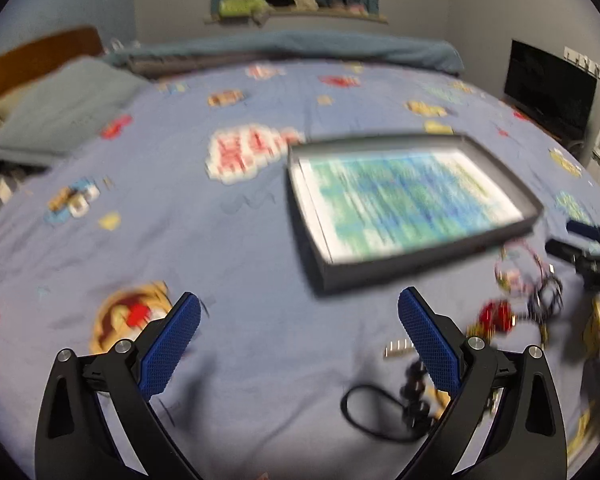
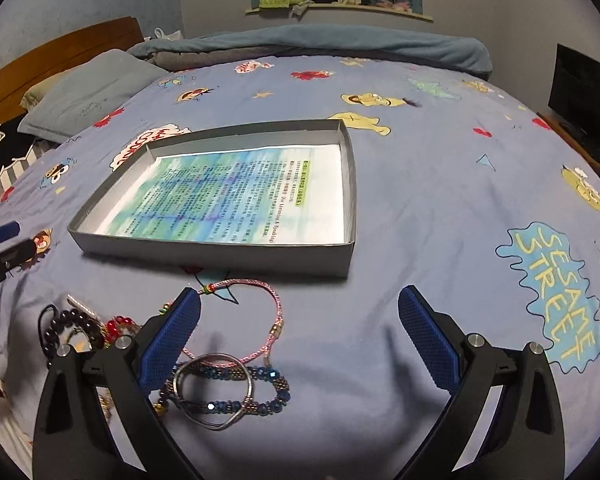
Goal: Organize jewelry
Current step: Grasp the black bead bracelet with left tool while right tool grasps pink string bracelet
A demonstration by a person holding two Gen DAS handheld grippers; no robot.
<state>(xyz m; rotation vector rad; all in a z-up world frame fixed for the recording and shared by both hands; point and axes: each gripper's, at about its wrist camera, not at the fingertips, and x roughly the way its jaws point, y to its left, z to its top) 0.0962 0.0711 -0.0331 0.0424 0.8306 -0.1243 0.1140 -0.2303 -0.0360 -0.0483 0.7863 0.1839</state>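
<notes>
A bed with a blue cartoon-print sheet (image 2: 420, 184) carries a shallow grey cardboard box (image 2: 228, 256) at its middle. Near it lie a pink cord bracelet (image 2: 278, 304), a blue beaded bracelet (image 2: 278, 394), silver bangles (image 2: 216, 390) and dark beads (image 2: 54, 330). A grey pillow (image 2: 84, 96) lies far left.

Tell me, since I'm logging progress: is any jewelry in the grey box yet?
None yet. The grey box holds only a printed sheet; the pink bracelet and blue beaded bracelet lie outside on the bedsheet.

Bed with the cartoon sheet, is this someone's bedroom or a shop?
Most likely a bedroom. The cartoon sheet covers a bed with a wooden headboard, a pillow and a rolled blanket. A dark screen stands by the wall.
</notes>
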